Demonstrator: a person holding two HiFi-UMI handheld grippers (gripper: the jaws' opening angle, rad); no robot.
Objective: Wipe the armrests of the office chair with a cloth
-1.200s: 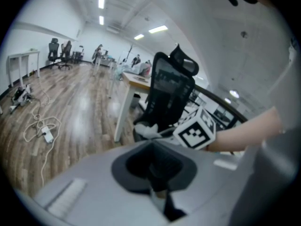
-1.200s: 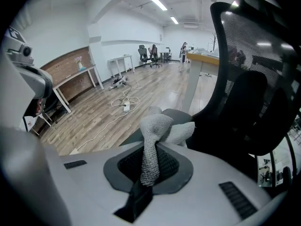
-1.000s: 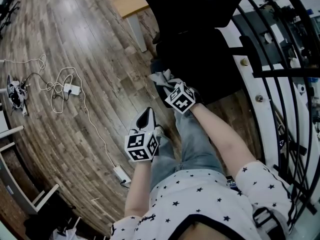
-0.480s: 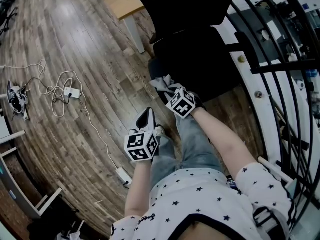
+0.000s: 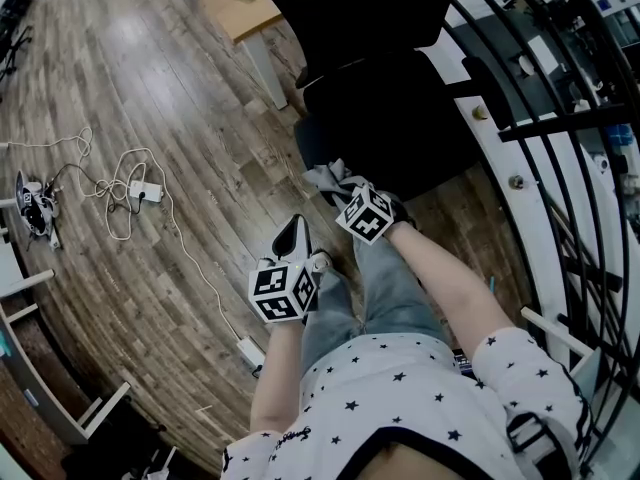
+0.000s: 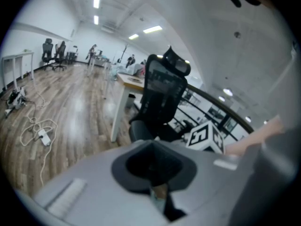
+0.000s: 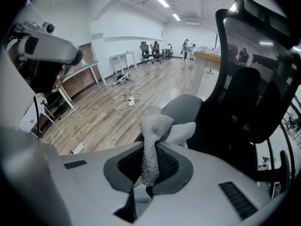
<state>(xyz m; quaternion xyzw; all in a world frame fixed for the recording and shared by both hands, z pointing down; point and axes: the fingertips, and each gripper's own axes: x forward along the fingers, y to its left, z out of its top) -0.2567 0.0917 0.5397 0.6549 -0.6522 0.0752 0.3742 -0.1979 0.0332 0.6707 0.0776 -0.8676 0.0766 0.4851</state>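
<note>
The black office chair (image 5: pixel 390 108) stands just ahead of me, with its mesh backrest (image 7: pixel 254 74) and seat (image 7: pixel 186 108) close in the right gripper view. My right gripper (image 5: pixel 337 187) is shut on a grey cloth (image 5: pixel 324 176), which bunches out of the jaws (image 7: pixel 157 128) near the chair's front left corner. One dark armrest (image 5: pixel 484 76) shows at the chair's right side, well away from the cloth. My left gripper (image 5: pixel 293 234) hangs lower, over the floor beside my leg, shut and holding nothing. In the left gripper view the chair (image 6: pixel 162 100) lies ahead, beyond the left gripper (image 6: pixel 157 166).
A wooden desk (image 5: pixel 235 8) with a phone on it stands left of the chair, its white leg (image 5: pixel 262 66) close to the seat. Cables and a power strip (image 5: pixel 138 185) lie on the wood floor at left. A black railing (image 5: pixel 560 123) runs along the right.
My right gripper and the cloth have drawn back slightly toward me from the chair. The left gripper has stayed in place.
</note>
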